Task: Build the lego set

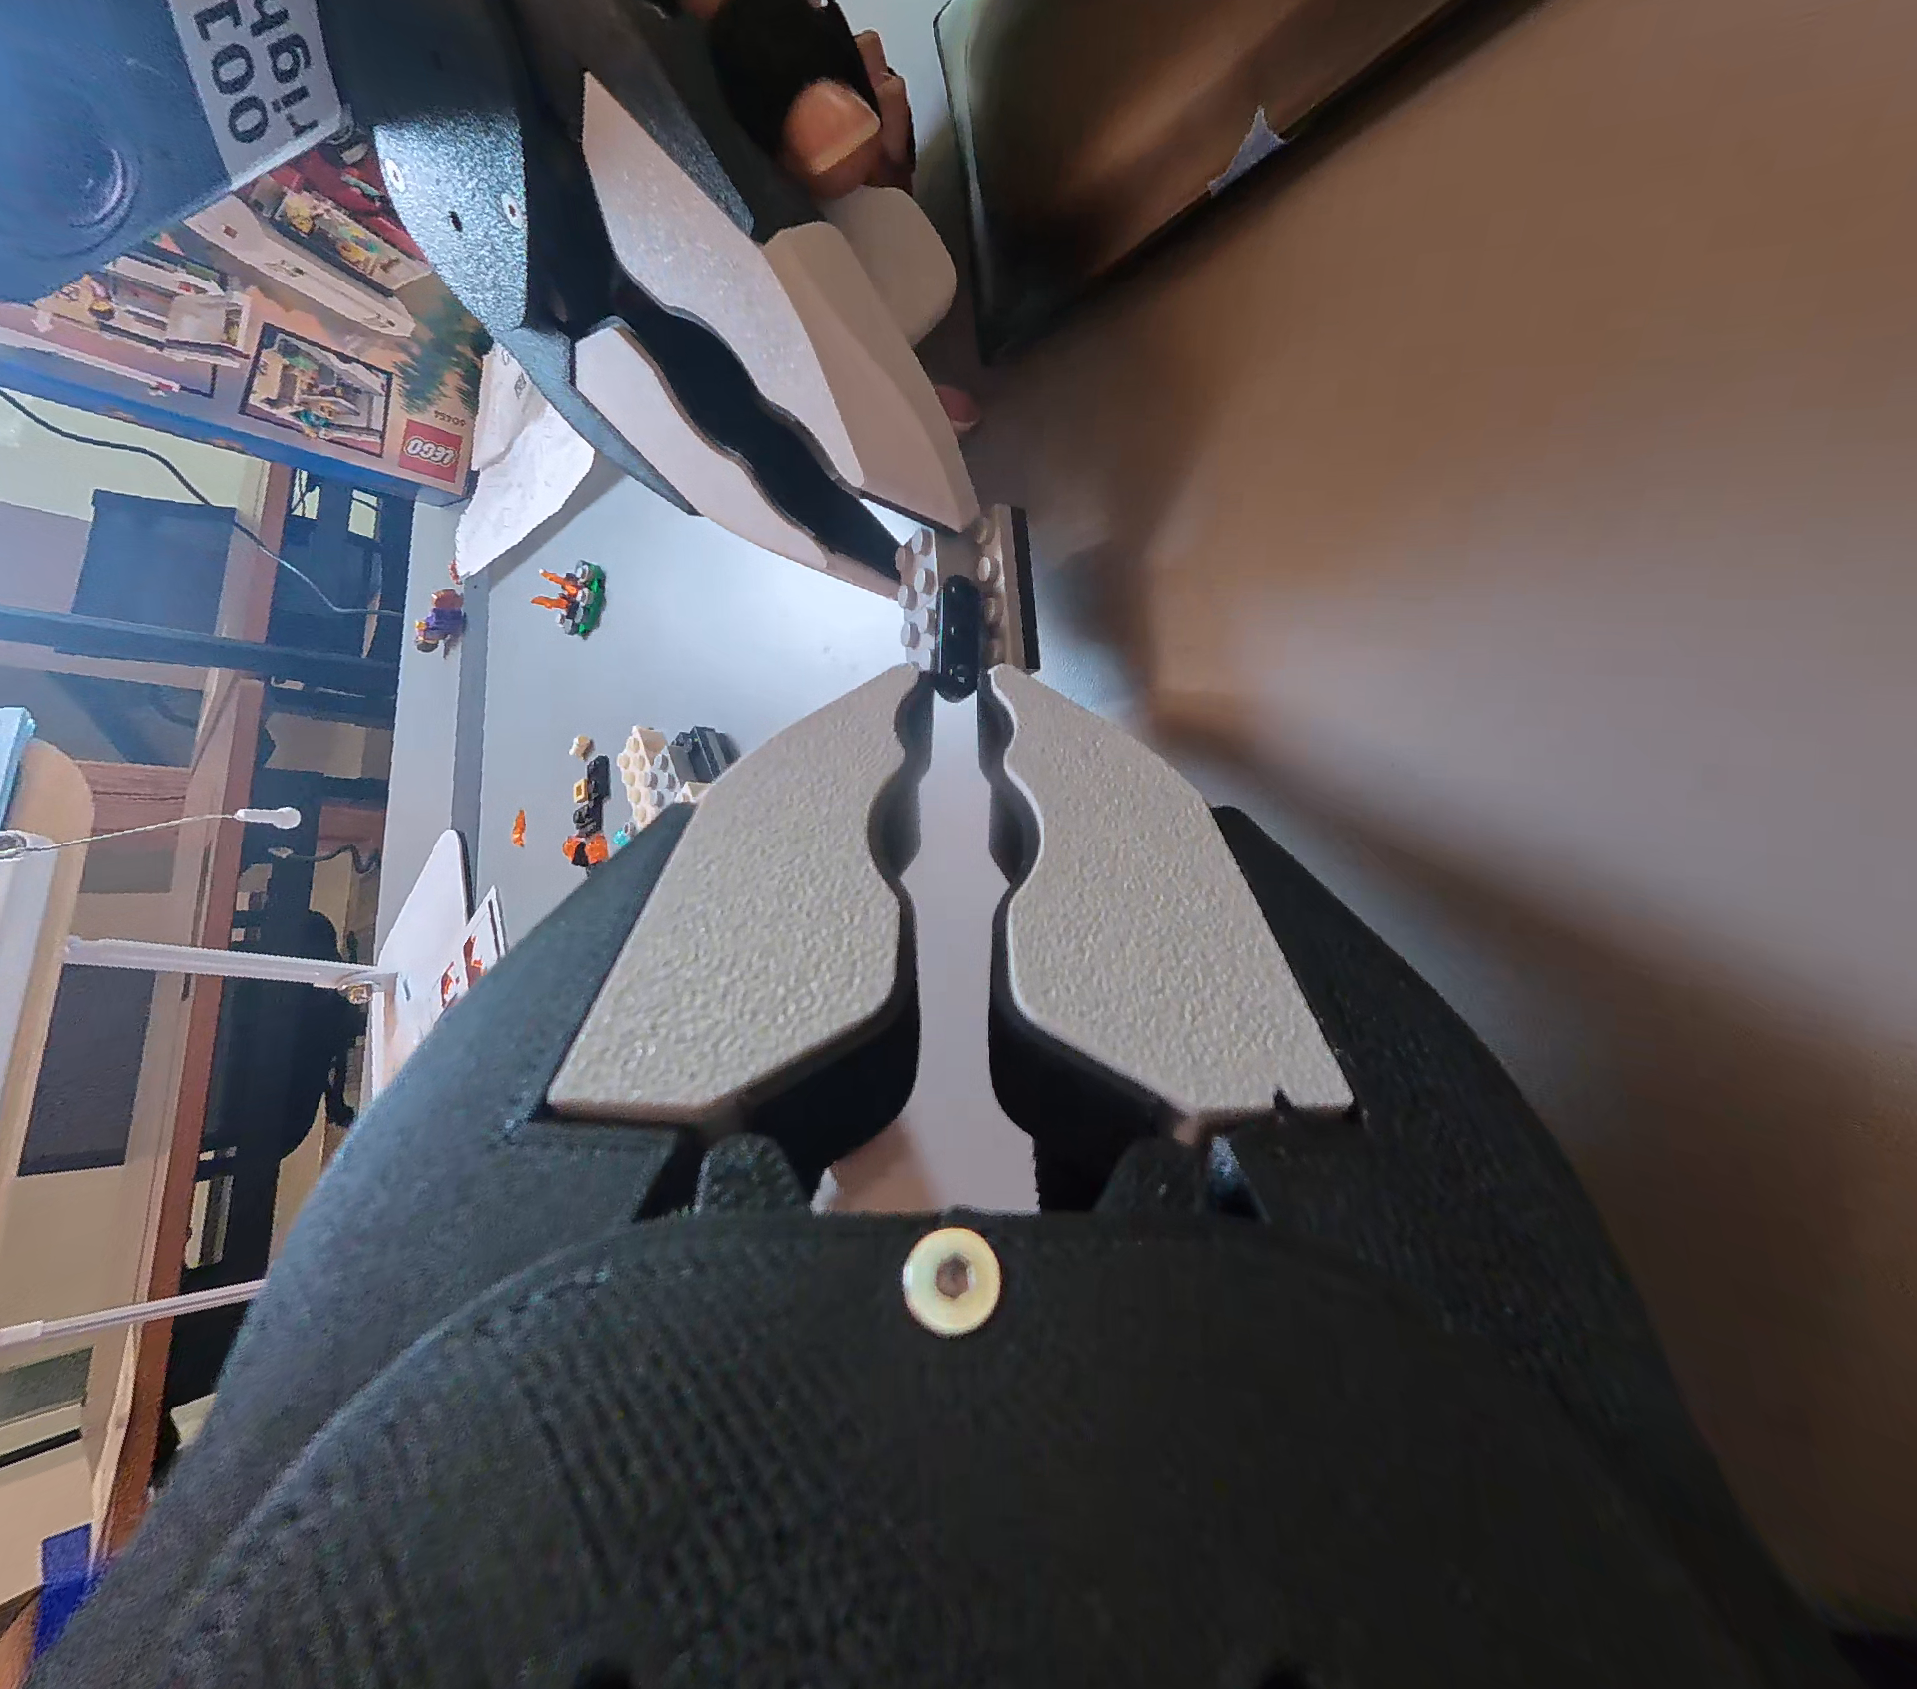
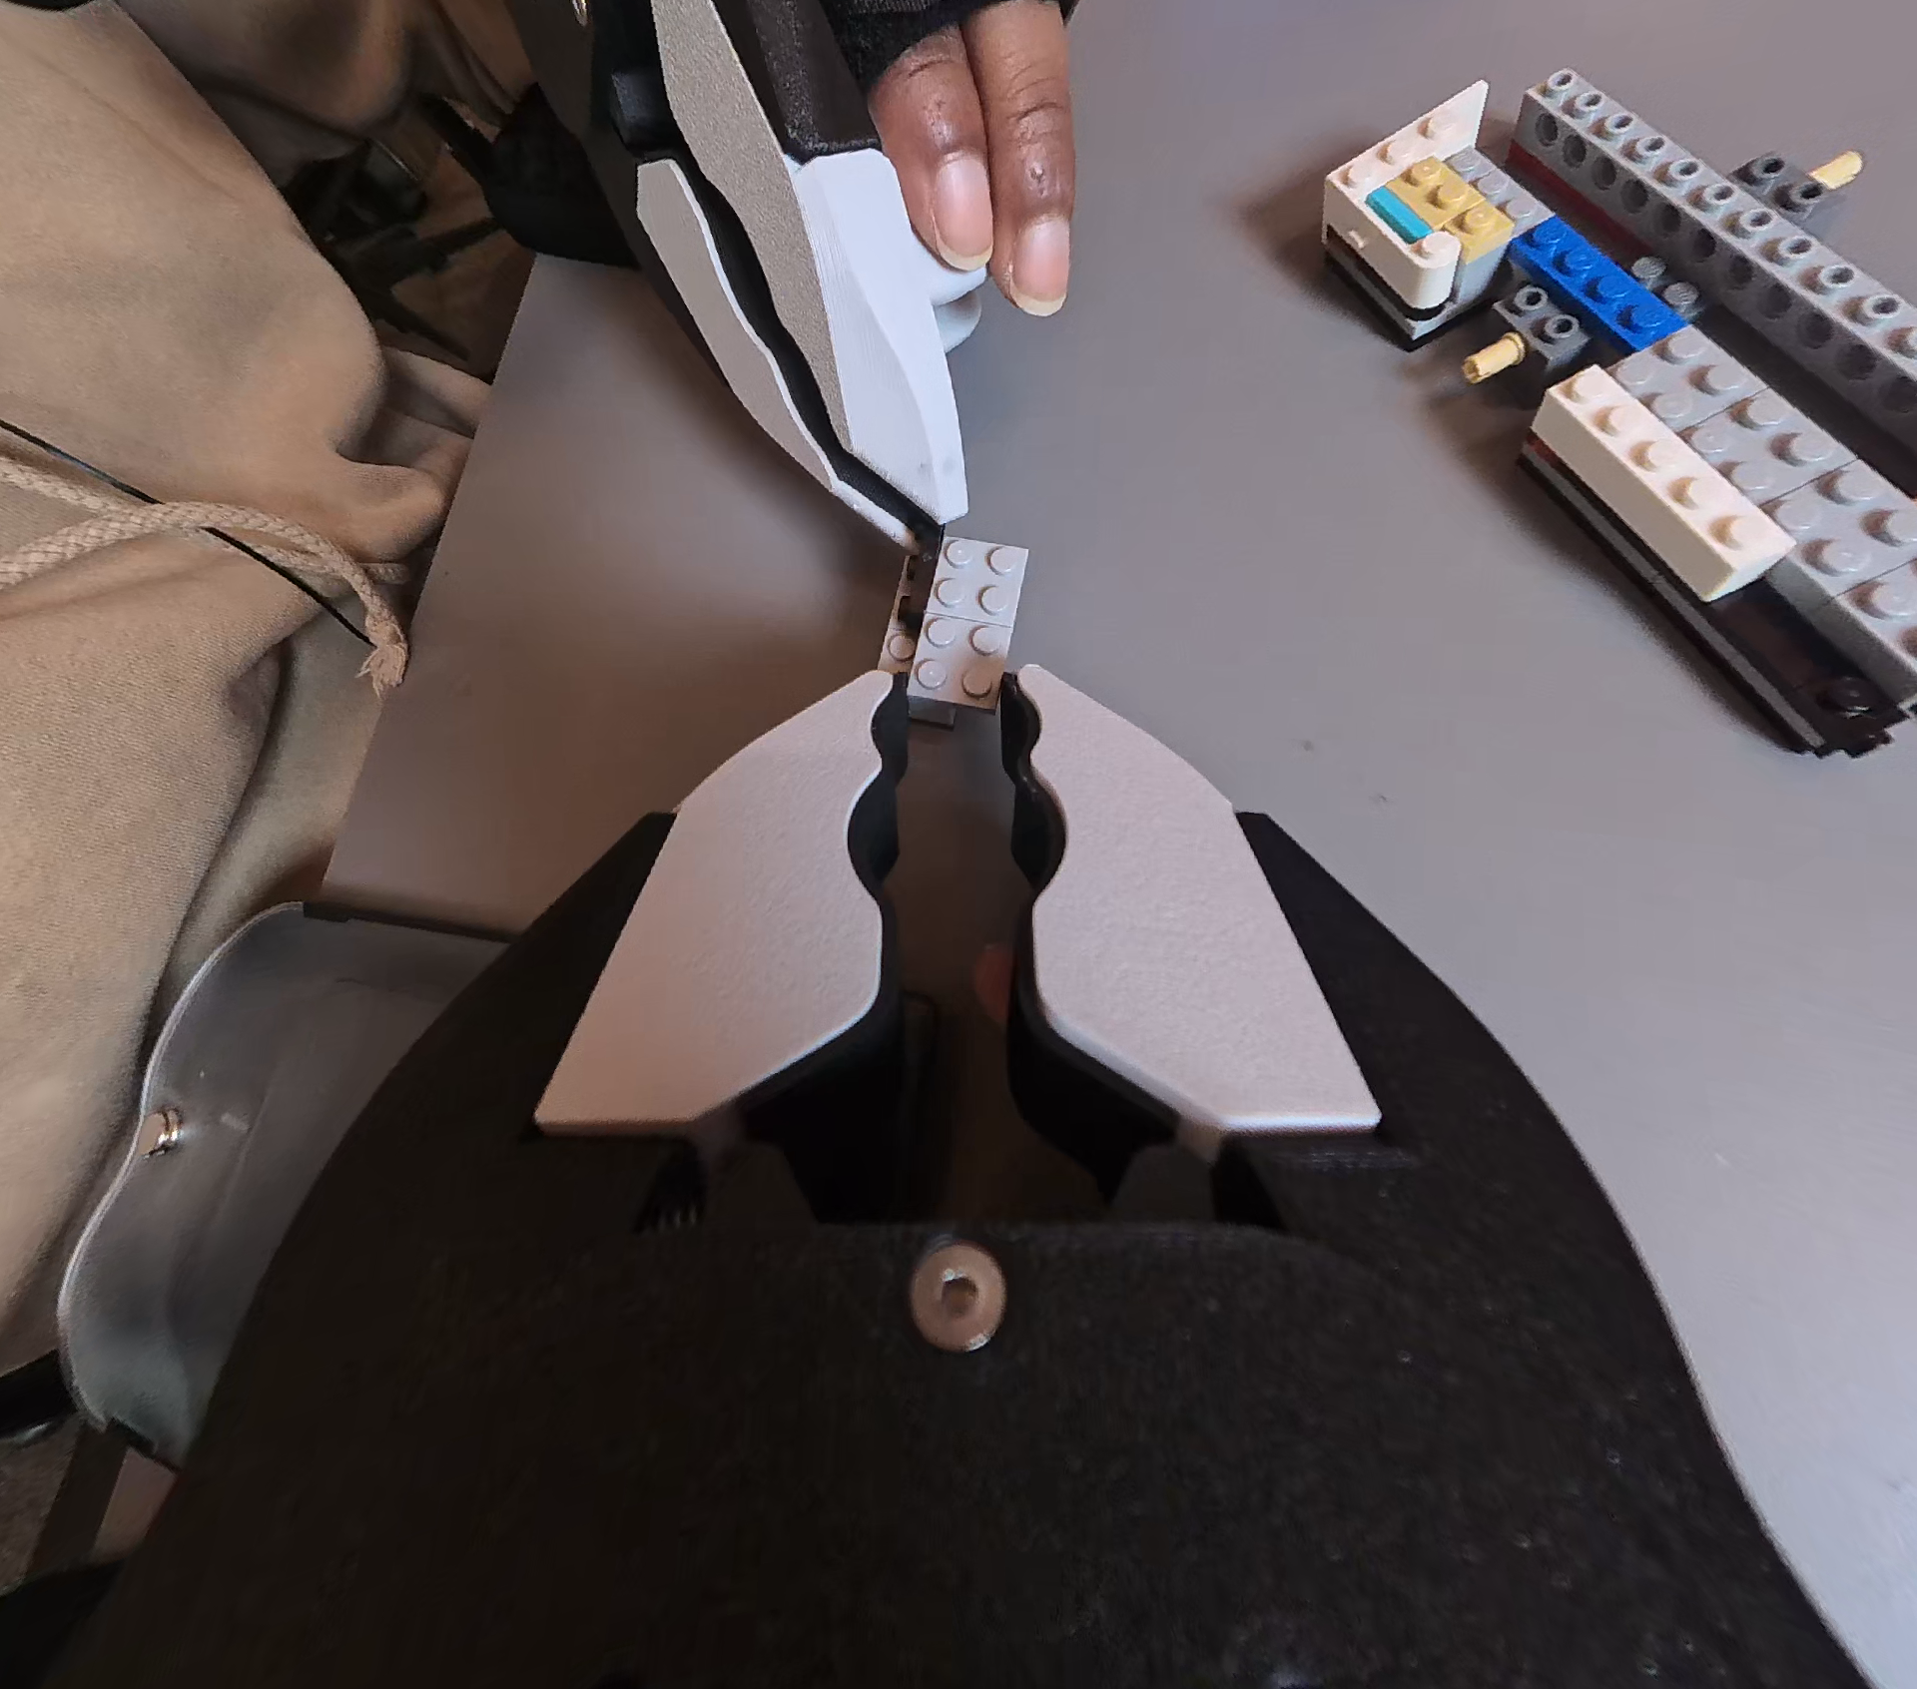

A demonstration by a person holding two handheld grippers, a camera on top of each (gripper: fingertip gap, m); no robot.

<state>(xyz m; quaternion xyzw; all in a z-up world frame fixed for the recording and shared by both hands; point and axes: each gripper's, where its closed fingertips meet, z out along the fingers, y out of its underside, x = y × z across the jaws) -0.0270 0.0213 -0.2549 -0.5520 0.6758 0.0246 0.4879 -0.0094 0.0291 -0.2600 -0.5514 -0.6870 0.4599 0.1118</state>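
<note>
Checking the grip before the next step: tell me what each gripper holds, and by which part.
Both hold the small grey plate assembly above the table: the right gripper pinches its near end, and the left gripper grips the far end.

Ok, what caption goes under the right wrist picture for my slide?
Two grippers pinch a small grey Lego plate assembly between them above the grey table.

You get bright, even daylight, strong fisheye bending at the edges, and a soft blurred patch at right in the left wrist view.
</note>
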